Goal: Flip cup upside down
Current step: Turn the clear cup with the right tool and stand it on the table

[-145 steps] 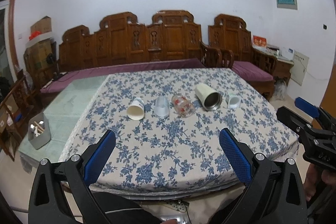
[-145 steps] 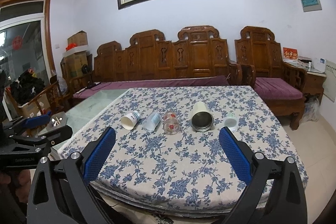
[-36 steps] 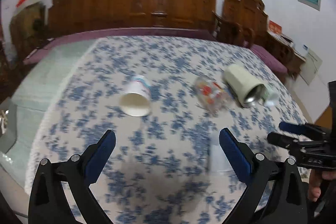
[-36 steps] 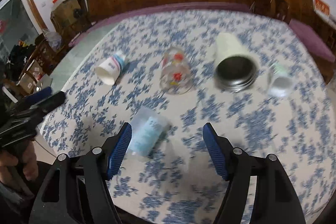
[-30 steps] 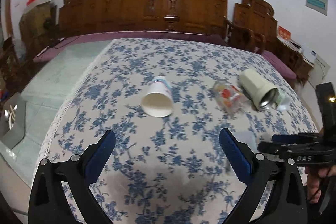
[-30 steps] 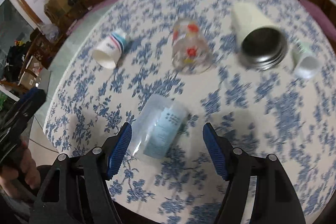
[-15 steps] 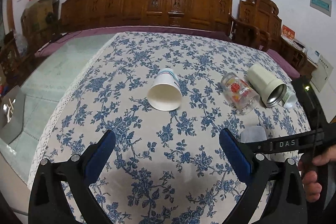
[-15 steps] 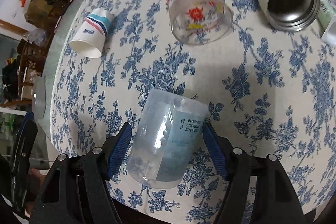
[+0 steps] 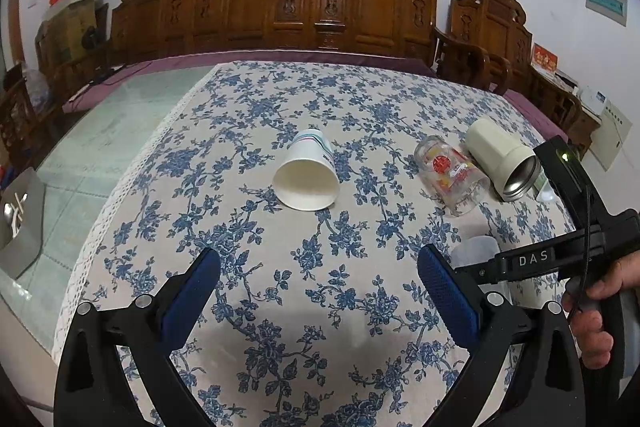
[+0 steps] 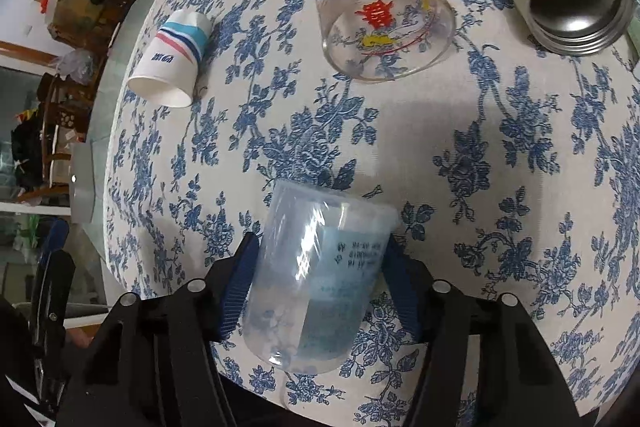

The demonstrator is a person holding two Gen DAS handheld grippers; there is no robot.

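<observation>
Since half a second ago the right hand-held gripper (image 10: 316,283) has closed in on the translucent plastic cup (image 10: 316,275), whose wall now fills the gap between the blue pads (image 10: 236,291), both pressed against its sides. The cup is tilted, its mouth turned toward the camera and its base pointing away over the floral tablecloth (image 10: 520,147); whether it rests on the cloth or is lifted off it cannot be told. From the left wrist view the same cup (image 9: 476,253) shows as a pale shape near the front right of the counter (image 9: 132,115), partly behind the right tool. The left hand-held gripper (image 9: 316,299) hangs over the near edge with its jaws spread wide and nothing between them. Farther back lie a paper cup (image 9: 308,173), a printed glass (image 9: 452,171) and a cream flask (image 9: 500,159), all on their sides.
</observation>
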